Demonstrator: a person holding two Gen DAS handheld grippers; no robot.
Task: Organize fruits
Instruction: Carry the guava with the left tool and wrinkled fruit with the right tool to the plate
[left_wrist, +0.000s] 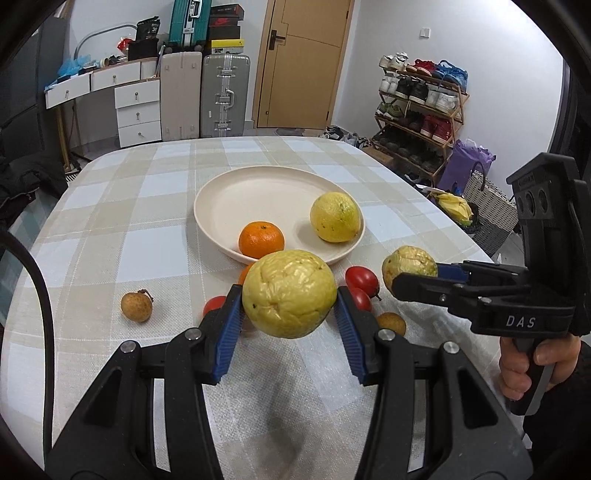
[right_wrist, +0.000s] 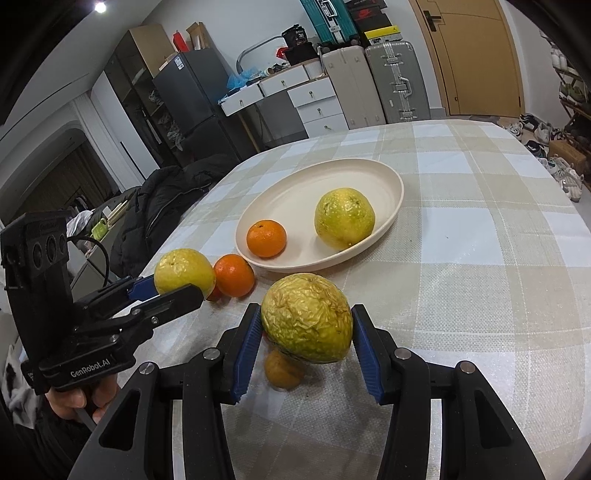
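Two tool labels ("DAS" (left_wrist: 520, 322), "GenRobot.AI" (right_wrist: 89, 368))

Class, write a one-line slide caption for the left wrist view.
Left tool and right tool each grip a wrinkled yellow fruit near a plate holding an orange.

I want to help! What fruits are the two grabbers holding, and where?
Left gripper and right gripper each squeeze a wrinkly yellow fruit by its sides.
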